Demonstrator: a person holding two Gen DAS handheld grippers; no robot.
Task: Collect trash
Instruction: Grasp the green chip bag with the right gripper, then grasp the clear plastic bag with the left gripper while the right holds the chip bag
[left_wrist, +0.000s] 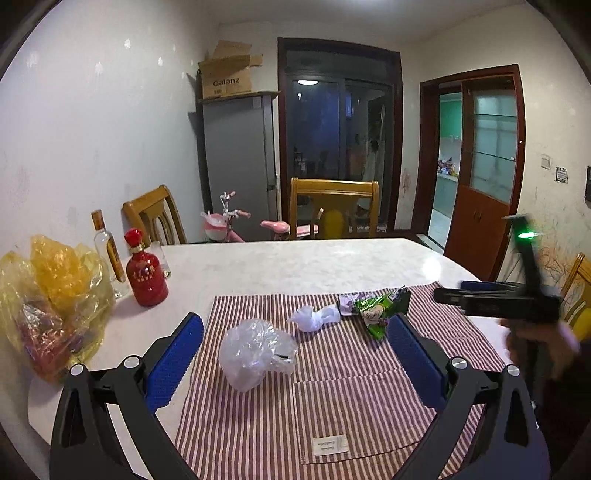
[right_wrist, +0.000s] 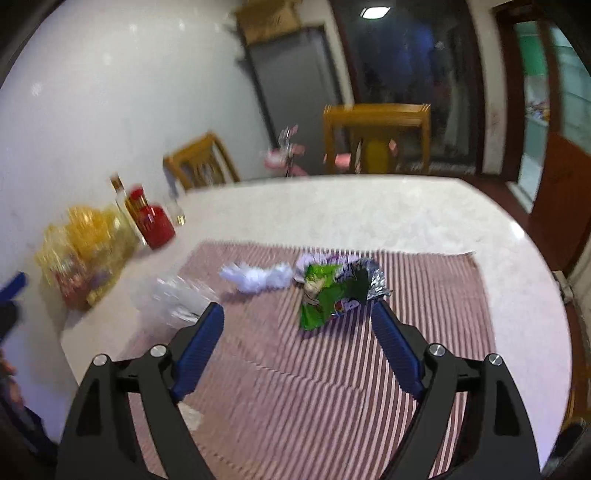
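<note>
Right wrist: crumpled green wrapper (right_wrist: 325, 295) ahead of right gripper's (right_wrist: 297, 325) spread, empty fingers.

**Blurred, cropped and unreadable parts**

The right wrist view is smeared throughout; the bottles (right_wrist: 147, 214) and yellow bag (right_wrist: 85, 251) are softened. In the left wrist view the person's hand (left_wrist: 535, 339) is blurred and cut by the edge. Print on the green wrapper (left_wrist: 376, 314) and cloth label (left_wrist: 330, 445) cannot be read.

"Galanz" printed on cardboard box (left_wrist: 227, 79), cloth's label (left_wrist: 330, 444) unreadable
</note>
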